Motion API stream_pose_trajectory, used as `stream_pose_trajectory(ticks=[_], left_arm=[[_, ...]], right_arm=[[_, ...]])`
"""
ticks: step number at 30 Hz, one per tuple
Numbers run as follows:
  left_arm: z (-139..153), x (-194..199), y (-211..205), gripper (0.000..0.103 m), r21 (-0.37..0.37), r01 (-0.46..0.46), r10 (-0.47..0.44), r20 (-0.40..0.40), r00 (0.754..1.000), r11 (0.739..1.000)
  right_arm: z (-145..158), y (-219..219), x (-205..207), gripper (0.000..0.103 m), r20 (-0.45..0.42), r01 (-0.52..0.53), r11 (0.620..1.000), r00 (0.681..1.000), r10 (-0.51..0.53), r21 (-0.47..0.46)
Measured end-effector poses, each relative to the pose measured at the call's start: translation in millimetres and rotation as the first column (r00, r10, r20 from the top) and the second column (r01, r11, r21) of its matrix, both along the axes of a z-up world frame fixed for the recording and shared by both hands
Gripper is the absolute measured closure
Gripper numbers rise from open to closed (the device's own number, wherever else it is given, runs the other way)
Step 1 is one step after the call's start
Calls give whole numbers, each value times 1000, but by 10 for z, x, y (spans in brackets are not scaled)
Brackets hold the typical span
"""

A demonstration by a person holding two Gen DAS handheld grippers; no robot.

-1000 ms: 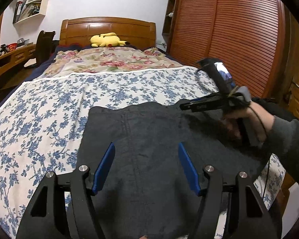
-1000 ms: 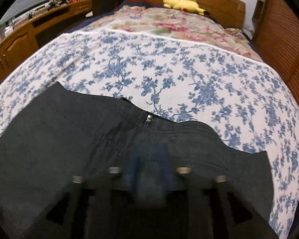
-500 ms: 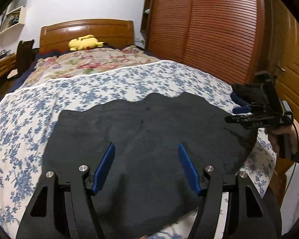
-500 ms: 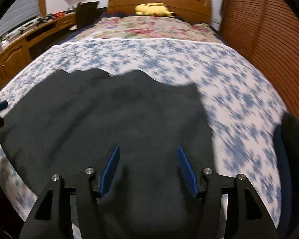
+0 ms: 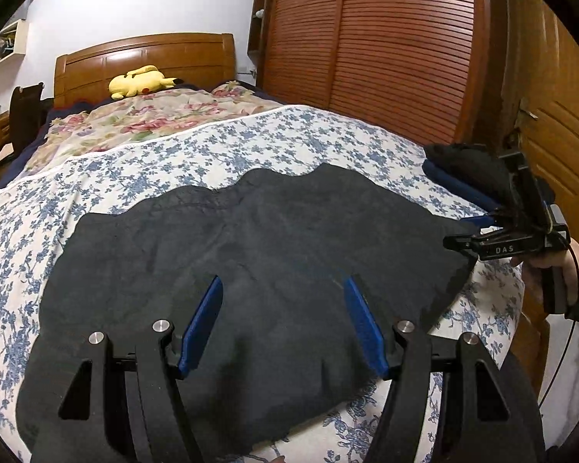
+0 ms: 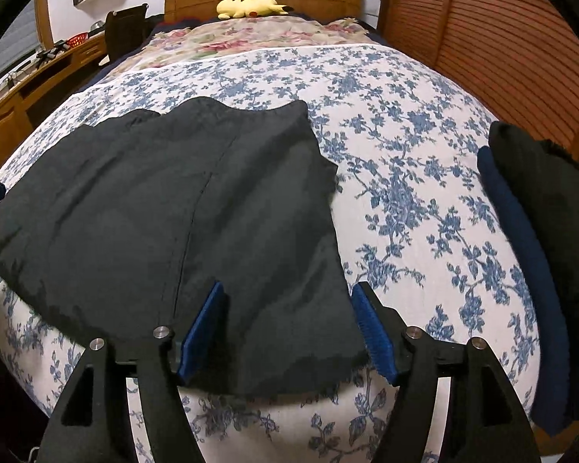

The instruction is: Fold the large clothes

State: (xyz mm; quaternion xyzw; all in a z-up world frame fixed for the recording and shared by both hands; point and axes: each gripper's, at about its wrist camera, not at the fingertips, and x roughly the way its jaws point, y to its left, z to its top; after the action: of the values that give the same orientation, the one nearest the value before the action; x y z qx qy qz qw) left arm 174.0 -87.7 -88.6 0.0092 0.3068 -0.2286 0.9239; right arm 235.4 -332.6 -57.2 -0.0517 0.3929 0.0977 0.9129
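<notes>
Blue-flowered cotton covers the bed (image 6: 397,123), and on it, toward the foot edge nearest the person, lies the dark grey garment (image 6: 173,208), already doubled over and spread flat. It looks like trousers, judging by the seam running down the panel, though the waistband is not shown clearly. Its long axis runs across the bed, side to side, parallel with the foot edge; its wavy far edge faces the headboard (image 5: 146,58), and its frayed short end points to the bed's right side, where a stack of dark folded clothes (image 6: 540,254) sits at the right edge.

The step in hand appears to be regrasping for the next fold. To do it well, each tool should take a corner of one short end through all layers, lift only slightly, and carry it across evenly, so the edges meet and the seam stays straight.

The left tool (image 5: 281,324) is released, hanging over the middle of the cloth with nothing gripped. The right tool (image 6: 289,328) has jaws opening; the garment's near right corner lies beneath them, unpinched.
</notes>
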Motion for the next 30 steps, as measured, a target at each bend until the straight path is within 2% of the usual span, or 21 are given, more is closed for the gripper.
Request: stream_pose_trajectory(ticks=[6,8,10,16,21,22,25,30], left_arm=[[-47,-34,-91,36,32,13,-13,-18,1000,999],[-21,-67,-89,36,30,16,-16,-15,1000,999],[-14,-100,-100,36,42,14,-13,-14,1000,999],[-5,-181,-113,36,57,8,-7,-19,1000,998],[-74,-242,-152,36,76,20,-16,-49,999,997],[-90,-244,-161,36,74,25,-21,-58,998,997],[-126,-227,-178,36,53,40,-35,-98,995,998],[-87,-257,-207,36,64,38,-32,-96,995,997]], right_arm=[[-90,-81,-2,26,-20,29,999,999,-29,19],[-98,-82,-19,20,-12,45,999,999,-45,15],[-134,-108,-5,18,-22,52,998,998,-52,33],[-306,-139,25,18,-77,39,992,997,-30,120],[-393,-259,23,32,-104,27,970,995,-2,240],[-398,-262,17,38,-107,22,967,994,5,253],[-406,-240,-1,51,-108,6,965,994,23,262],[-413,-247,30,71,-106,-16,957,993,49,290]])
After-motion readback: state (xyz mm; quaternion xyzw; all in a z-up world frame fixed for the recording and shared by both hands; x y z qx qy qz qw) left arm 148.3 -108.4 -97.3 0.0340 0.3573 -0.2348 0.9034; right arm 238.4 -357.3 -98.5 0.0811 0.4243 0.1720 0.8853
